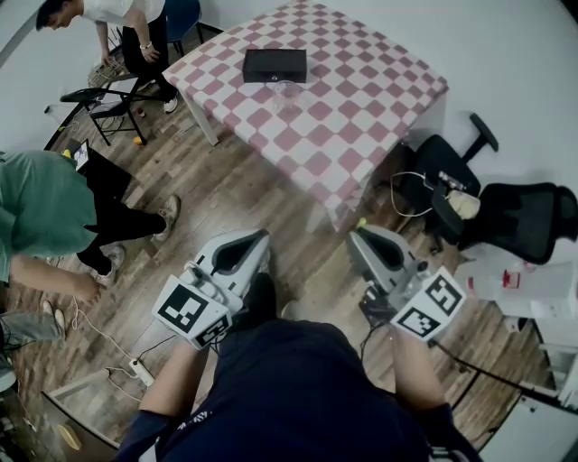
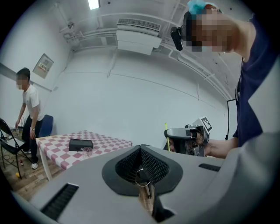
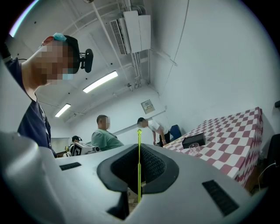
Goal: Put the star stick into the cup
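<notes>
The star stick [image 3: 139,166] is a thin yellow-green rod that stands upright between the jaws of my right gripper [image 3: 139,148], which is shut on it. Its small head pokes up past the jaws, and only its tip [image 1: 361,222] shows in the head view. The clear cup [image 1: 285,95] stands on the far pink checkered table [image 1: 361,99], just in front of a black box [image 1: 275,65]. Both grippers are held close to the body, well short of the table. My left gripper [image 1: 257,237] has its jaws together, with only a small wire ring showing in the gap [image 2: 142,177].
Black office chairs [image 1: 506,217] stand to the right of the table. At the left are a person in a green shirt [image 1: 36,212], a black folding chair [image 1: 99,104] and a person in white [image 1: 117,13]. A power strip with cables [image 1: 140,370] lies on the wooden floor.
</notes>
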Motion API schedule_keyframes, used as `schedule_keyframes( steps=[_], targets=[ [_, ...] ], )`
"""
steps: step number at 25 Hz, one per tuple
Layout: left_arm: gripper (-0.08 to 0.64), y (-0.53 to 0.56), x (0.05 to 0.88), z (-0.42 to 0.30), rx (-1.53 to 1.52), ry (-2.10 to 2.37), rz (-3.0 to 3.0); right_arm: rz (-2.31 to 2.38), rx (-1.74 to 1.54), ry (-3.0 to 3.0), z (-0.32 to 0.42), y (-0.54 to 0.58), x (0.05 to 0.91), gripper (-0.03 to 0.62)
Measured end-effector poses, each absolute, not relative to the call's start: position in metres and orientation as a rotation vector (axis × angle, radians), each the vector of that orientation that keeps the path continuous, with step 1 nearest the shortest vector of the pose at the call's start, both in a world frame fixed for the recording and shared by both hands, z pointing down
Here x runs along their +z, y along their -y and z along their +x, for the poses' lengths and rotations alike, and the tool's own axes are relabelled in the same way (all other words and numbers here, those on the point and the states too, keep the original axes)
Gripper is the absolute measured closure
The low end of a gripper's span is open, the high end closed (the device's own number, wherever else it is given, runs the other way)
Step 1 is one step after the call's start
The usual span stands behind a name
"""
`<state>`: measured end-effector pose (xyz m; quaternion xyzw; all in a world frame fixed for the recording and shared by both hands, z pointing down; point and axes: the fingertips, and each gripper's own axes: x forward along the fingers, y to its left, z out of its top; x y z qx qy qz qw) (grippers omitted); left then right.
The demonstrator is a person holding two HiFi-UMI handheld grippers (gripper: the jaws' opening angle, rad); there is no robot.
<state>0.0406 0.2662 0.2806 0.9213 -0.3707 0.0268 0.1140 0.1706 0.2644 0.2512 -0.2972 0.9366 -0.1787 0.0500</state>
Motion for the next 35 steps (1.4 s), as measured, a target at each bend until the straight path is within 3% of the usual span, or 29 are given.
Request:
schedule_keyframes(
  steps=[35],
  targets=[
    [0.529, 0.049, 0.321, -0.078, 0.107, 0.817, 2.696, -1.151, -0.682, -2.828, 0.033, 0.035, 0.278, 0.569]
  ],
)
